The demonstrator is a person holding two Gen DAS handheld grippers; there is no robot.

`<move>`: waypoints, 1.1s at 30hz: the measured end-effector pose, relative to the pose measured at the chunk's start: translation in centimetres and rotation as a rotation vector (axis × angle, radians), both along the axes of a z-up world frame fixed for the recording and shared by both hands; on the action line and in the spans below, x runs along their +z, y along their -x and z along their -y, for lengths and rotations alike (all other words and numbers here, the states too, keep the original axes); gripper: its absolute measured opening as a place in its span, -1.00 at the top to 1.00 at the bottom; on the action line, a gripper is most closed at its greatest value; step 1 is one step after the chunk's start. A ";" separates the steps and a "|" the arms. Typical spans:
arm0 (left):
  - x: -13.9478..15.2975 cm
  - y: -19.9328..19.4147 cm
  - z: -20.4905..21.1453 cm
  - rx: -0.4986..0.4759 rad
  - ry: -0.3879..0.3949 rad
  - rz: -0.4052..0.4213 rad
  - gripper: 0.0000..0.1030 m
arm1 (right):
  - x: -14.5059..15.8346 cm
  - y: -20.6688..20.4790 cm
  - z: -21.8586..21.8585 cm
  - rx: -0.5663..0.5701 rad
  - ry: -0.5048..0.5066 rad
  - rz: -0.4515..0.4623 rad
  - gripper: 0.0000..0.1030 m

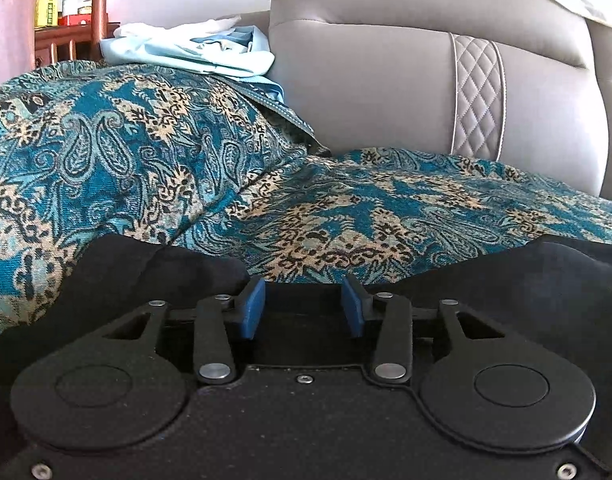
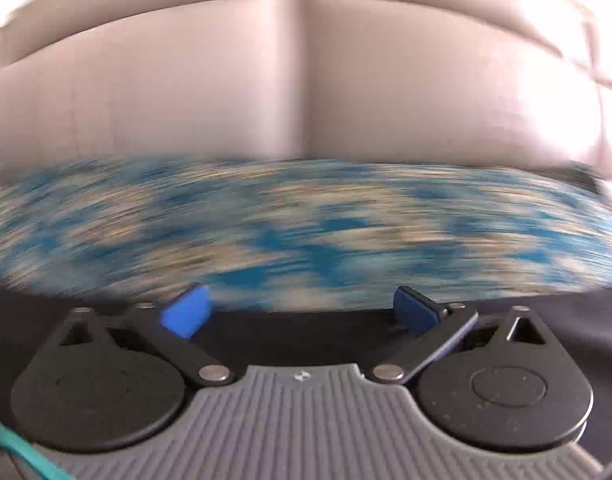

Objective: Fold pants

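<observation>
Pants (image 1: pixel 117 276): black, matte, no pattern or seam detail legible. They lie on the patterned sofa cover (image 1: pixel 125 168) (teal paisley with cream and black), at its near edge, directly under and around both grippers. In the left wrist view the dark cloth rises in soft humps on either side of the fingers, one at the left and a second at the far right, with a dip between. Long axis appears to run across the view, side to side, along the front of the cover; which end is waist and which is hem cannot be told.

Left gripper (image 1: pixel 303 306): blue pads moderately apart, black cloth visible in the gap between them; whether they pinch anything cannot be told.

Right gripper (image 2: pixel 306 312): fingers spread wide, nothing between them, black fabric under and beside the body. This view is heavily motion-blurred, the cover reduced to streaks.

Behind the cover stands the sofa backrest (image 1: pixel 386 80), grey-beige with a quilted stripe. A pile of light blue and white laundry (image 1: pixel 193 50) sits on the cover's far left end, against the backrest.
</observation>
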State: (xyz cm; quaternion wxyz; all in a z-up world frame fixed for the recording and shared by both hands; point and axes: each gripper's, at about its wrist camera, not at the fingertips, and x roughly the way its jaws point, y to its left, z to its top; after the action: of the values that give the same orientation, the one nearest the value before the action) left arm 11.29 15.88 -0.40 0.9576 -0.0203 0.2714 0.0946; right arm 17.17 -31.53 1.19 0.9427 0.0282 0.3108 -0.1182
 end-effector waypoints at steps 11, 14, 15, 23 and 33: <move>4.1 2.5 7.4 -0.220 0.022 0.057 0.31 | 2.8 9.4 15.7 -0.463 -0.015 0.167 -1.00; 4.8 2.5 12.8 -0.406 0.022 0.041 0.31 | 1.8 9.9 18.2 -0.500 0.010 0.142 -1.00; 4.8 2.3 14.5 -0.463 0.043 0.027 0.30 | 1.5 9.7 18.7 -0.498 0.005 0.129 -1.00; 1.6 -0.1 24.6 -0.646 0.001 -0.076 0.31 | -0.9 8.5 22.4 -0.404 -0.044 0.011 -0.75; -0.1 -0.4 25.2 -0.587 -0.078 0.033 -0.01 | -1.7 6.0 25.4 -0.395 0.025 0.037 -0.63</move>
State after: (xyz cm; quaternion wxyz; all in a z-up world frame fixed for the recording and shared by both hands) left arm 11.72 -9.30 -0.54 0.9483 0.0945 0.2463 -0.1766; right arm 11.13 -56.98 -0.49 0.9070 0.0790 0.2803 -0.3041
